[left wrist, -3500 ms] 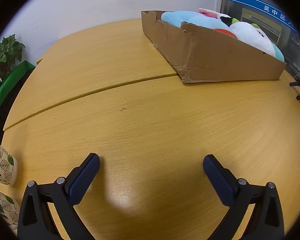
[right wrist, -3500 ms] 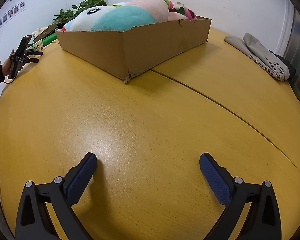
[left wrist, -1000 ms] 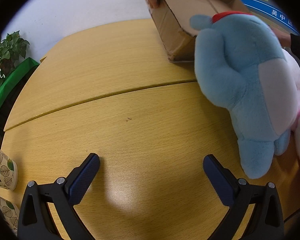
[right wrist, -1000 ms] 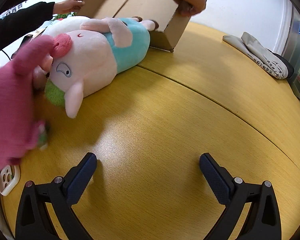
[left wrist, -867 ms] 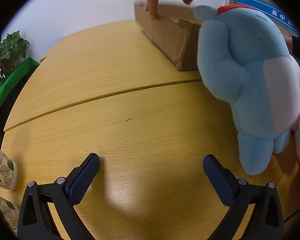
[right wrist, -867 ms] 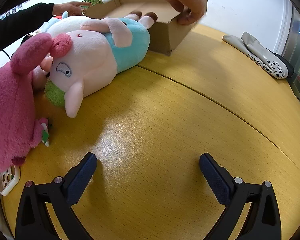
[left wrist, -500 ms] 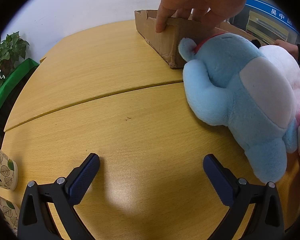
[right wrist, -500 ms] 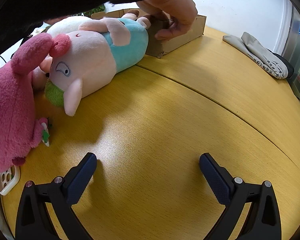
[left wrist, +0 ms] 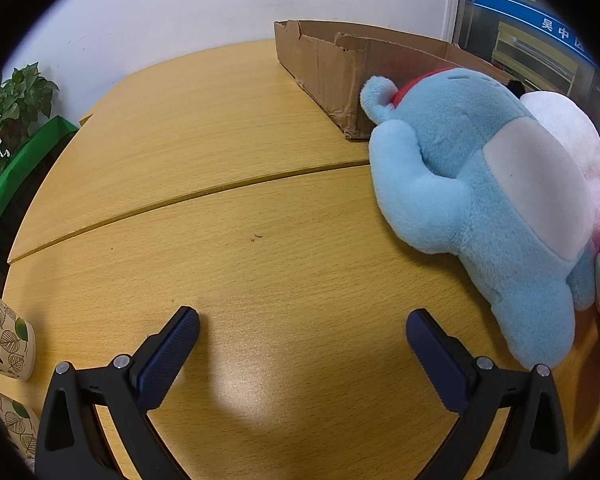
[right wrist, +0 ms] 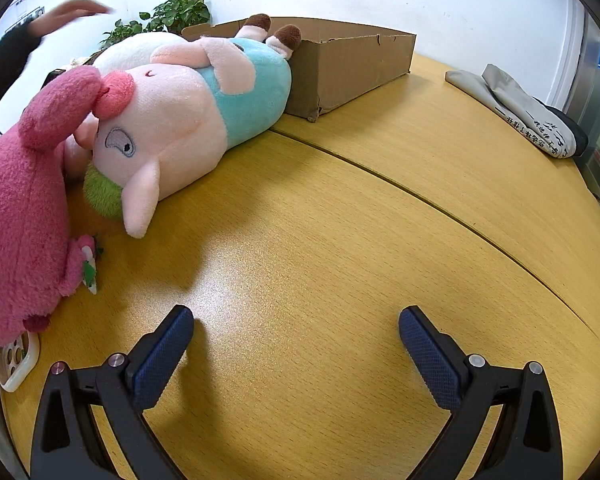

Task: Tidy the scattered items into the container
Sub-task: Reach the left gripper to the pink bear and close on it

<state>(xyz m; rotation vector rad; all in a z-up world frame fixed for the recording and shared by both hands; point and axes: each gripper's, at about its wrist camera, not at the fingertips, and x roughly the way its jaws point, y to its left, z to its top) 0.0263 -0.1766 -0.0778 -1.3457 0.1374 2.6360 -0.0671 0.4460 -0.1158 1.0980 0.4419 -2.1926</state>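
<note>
A shallow cardboard box (left wrist: pixel 332 64) stands at the back of the wooden table; it also shows in the right wrist view (right wrist: pixel 352 64). Plush toys lie on the table in front of it. A blue plush (left wrist: pixel 480 200) lies on its side at the right of the left wrist view, a white plush (left wrist: pixel 572 136) behind it. In the right wrist view a pink pig plush in a teal shirt (right wrist: pixel 188 112) lies at the left, next to a magenta plush (right wrist: pixel 20 208). My left gripper (left wrist: pixel 300 332) and right gripper (right wrist: pixel 296 328) are open and empty, low over bare table.
Leaf-patterned paper cups (left wrist: pixel 4 348) stand at the left edge. A folded grey cloth (right wrist: pixel 516 108) lies at the right rear. A small white object (right wrist: pixel 16 360) lies under the magenta plush. A person's hand (right wrist: pixel 68 12) hovers at the far left. Potted plants (right wrist: pixel 168 16) stand behind.
The box was full 3.5 s ago; a person tipped the plush toys out onto the table and set the box back. The hands have now left the box. My grippers have not moved.
</note>
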